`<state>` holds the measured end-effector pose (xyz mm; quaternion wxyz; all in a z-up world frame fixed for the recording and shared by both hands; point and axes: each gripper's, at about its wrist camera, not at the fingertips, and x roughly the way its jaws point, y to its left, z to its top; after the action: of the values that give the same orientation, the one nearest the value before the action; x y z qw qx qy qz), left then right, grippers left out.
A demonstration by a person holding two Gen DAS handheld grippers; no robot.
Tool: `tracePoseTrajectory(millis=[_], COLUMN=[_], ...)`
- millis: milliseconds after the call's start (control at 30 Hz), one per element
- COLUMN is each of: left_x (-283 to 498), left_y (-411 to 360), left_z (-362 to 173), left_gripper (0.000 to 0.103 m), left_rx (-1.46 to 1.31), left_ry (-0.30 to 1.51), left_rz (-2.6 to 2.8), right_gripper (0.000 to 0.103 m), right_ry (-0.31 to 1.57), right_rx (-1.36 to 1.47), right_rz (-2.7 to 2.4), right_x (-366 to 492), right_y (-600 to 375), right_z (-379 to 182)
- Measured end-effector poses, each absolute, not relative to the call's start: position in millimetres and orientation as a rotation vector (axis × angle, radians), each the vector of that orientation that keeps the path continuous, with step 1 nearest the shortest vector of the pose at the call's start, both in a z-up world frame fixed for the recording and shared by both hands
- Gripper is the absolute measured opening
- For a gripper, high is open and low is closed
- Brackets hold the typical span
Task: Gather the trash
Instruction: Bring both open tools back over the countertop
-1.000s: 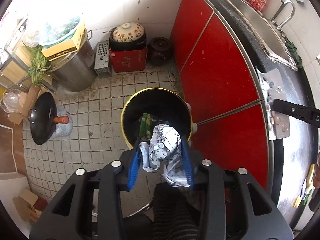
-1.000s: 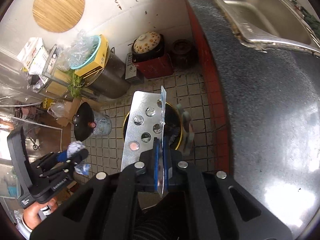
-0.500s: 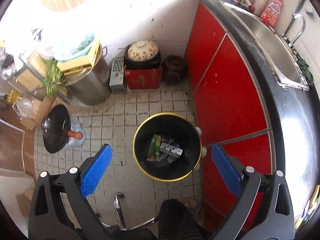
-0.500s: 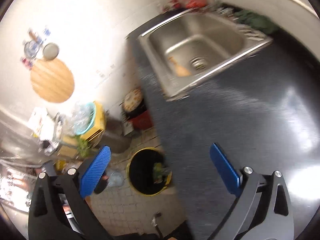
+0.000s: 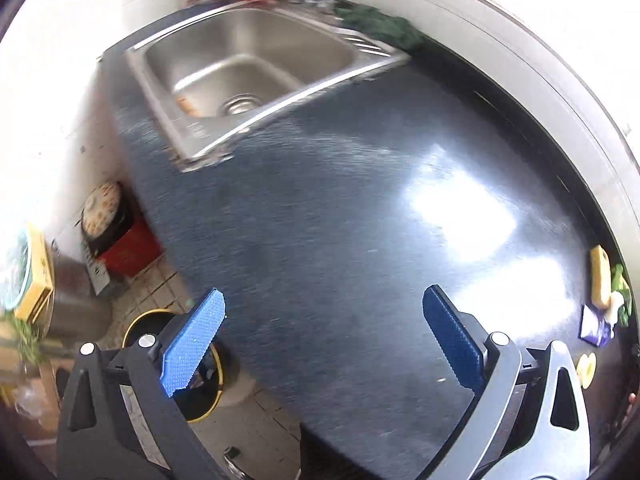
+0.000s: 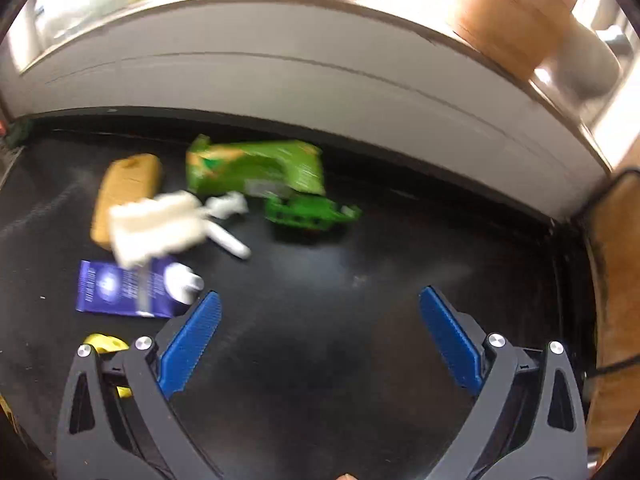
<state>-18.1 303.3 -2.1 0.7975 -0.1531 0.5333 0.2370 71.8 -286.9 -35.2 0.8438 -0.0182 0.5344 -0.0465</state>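
Both grippers, left gripper (image 5: 322, 340) and right gripper (image 6: 318, 340), now gape empty (paper dropped); trash bin (image 5: 176, 364) sits lower left, remaining wrappers (image 6: 256, 172) wait upper left on the counter (image 6: 360, 340).

Both grippers — left (image 5: 324, 336) and right (image 6: 320, 334) — spread wide, fingers holding nothing.

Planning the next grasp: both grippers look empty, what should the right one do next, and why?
Probably ease the open right gripper forward and left toward the flat blue-purple packet, the nearest piece in the litter on the black countertop. The left gripper is open over bare counter, far from it.
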Motion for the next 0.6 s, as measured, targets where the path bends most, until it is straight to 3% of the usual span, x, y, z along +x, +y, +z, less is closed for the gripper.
tracePoseTrajectory(millis=[300, 600], left_x=[126, 217], left_y=[137, 0], left_z=[-27, -56], left_gripper=[0.096, 0.096], left_rx=[-0.089, 0.036], left_ry=[1.232, 1.307], left_rz=[0.141, -0.088], right_gripper=[0.096, 0.096], right_ry=[1.270, 1.323], right_rx=[0.272, 0.401], right_rz=[-0.377, -0.437], right_x=[-23, -60], right_y=[-432, -487], right_z=[-95, -130])
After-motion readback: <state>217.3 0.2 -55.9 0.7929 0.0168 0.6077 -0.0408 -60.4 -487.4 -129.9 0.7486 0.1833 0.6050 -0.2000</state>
